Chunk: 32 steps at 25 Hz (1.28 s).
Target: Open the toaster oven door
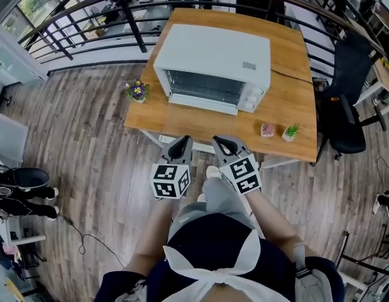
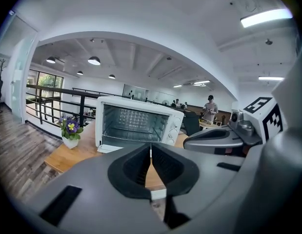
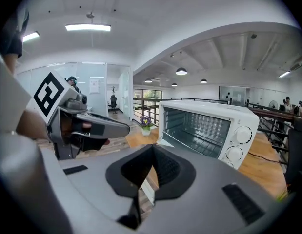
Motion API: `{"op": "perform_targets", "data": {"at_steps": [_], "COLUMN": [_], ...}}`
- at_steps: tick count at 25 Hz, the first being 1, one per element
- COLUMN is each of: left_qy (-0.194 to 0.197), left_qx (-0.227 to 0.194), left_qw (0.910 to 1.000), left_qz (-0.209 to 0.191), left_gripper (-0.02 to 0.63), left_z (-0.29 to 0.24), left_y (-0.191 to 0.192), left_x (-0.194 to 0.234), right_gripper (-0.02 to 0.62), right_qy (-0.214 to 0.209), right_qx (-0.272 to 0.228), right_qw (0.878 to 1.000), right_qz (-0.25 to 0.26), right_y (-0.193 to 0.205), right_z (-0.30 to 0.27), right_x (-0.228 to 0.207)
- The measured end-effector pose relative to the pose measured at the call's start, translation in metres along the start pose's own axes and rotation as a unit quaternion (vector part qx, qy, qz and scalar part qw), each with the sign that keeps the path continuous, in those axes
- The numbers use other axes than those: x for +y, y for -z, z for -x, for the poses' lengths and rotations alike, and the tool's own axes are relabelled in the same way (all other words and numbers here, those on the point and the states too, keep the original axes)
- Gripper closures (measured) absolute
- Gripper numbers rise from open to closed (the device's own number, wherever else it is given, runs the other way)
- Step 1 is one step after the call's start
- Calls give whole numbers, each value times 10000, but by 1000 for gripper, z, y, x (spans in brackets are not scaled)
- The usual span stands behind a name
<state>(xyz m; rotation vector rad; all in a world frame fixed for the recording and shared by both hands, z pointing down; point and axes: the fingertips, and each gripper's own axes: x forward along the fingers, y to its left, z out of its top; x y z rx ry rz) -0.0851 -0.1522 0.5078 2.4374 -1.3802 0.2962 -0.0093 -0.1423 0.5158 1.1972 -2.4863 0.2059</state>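
The white toaster oven [image 1: 213,65] stood in the middle of the wooden table [image 1: 288,74], and its door [image 1: 203,104] was already folded down flat, so the wire rack inside was visible. The left gripper [image 1: 180,145] and the right gripper [image 1: 223,145] were side by side near the table's front edge, apart from the oven. Both had their jaws pressed together with nothing between them.

No legible text, brand or number: the toaster oven [image 1: 213,58] top label [image 1: 248,65] is too small to read, and the marker cubes [image 1: 171,180] bear only square patterns.
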Motion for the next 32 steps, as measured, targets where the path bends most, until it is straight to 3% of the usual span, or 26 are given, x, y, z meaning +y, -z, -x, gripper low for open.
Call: {"op": "perform_targets", "data": {"at_steps": [11,32], "left_qy": [133,130], "left_qx": [25,-28], "left_qw": [9999,9999], "left_qz": [-89,-80], "left_gripper": [577,577], "left_z": [1,3], "left_y": [0,2], "left_x": [-11,-16], "right_gripper": [592,592], "right_qy": [30,31], "right_qx": [-312,-359], "right_qw": [9994,9989], "right_qz": [-144,-303], "right_y": [-10,-9], "right_z": [12,19], "right_x": [3,-1]}}
